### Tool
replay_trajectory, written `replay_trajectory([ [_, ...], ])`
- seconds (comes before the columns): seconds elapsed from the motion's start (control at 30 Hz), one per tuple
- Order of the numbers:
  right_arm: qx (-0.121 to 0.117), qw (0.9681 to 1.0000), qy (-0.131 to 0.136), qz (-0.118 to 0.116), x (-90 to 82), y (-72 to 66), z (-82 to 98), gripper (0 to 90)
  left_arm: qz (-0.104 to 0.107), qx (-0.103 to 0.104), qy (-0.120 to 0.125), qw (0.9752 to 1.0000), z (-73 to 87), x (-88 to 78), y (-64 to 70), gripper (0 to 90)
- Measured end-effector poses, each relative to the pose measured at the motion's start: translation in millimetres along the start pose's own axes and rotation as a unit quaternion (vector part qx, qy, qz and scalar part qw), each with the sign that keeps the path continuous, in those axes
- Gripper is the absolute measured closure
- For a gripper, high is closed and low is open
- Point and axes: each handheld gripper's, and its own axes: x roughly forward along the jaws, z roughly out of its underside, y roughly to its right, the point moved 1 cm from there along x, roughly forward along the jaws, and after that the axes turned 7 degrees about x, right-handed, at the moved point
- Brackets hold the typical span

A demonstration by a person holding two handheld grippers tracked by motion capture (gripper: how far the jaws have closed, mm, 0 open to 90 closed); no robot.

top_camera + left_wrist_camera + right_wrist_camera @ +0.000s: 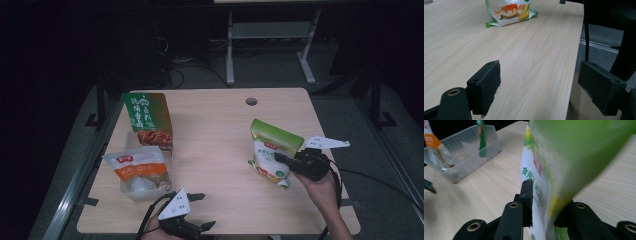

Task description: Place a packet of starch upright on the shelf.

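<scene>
Nearby, a clear bin [145, 192] holds two pouches [142, 170].

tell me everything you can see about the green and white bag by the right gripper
The green and white bag is a glossy plastic pouch: green top, white body with green and red print, a food picture with corn near its base. It stands tilted on the wooden table, right of centre. The right gripper has its jaws on either side of it.

The pouch [554, 170] hides the right fingers' inner faces; contact perhaps unclear.
</scene>
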Motion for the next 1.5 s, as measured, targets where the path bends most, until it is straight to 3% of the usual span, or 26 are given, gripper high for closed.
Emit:
replay_trajectory([
  [0.13,0.002,0.9998,-0.009,0.015,4.7,1.8,-1.7,78.3,0.001,0.0,0.0,1.0,-0.1,0.1,0.3,18.1],
  [0.37,0.016,0.9994,-0.023,0.02,5.2,2.3,-6.2,89.0,0.001,0.0,0.0,1.0,-0.3,0.5,0.8,18.1],
  [0.53,0.036,0.999,-0.025,0.013,5.8,0.0,-10.1,90.0,0.001,0.0,-0.002,1.0,0.0,-0.1,0.1,18.1],
  [0.73,0.035,0.9991,-0.024,0.002,5.7,-9.2,-24.5,90.0,0.001,-0.004,0.001,1.0,-0.1,0.4,1.1,18.1],
  [1.1,0.015,0.9983,-0.024,-0.051,21.7,-43.8,-62.1,90.0,0.009,-0.003,-0.002,1.0,-0.3,1.5,2.7,18.1],
  [1.5,-0.008,0.9932,-0.032,-0.111,56.6,-83.7,-96.0,90.0,0.008,0.001,-0.003,1.0,0.1,1.3,1.9,18.1],
])
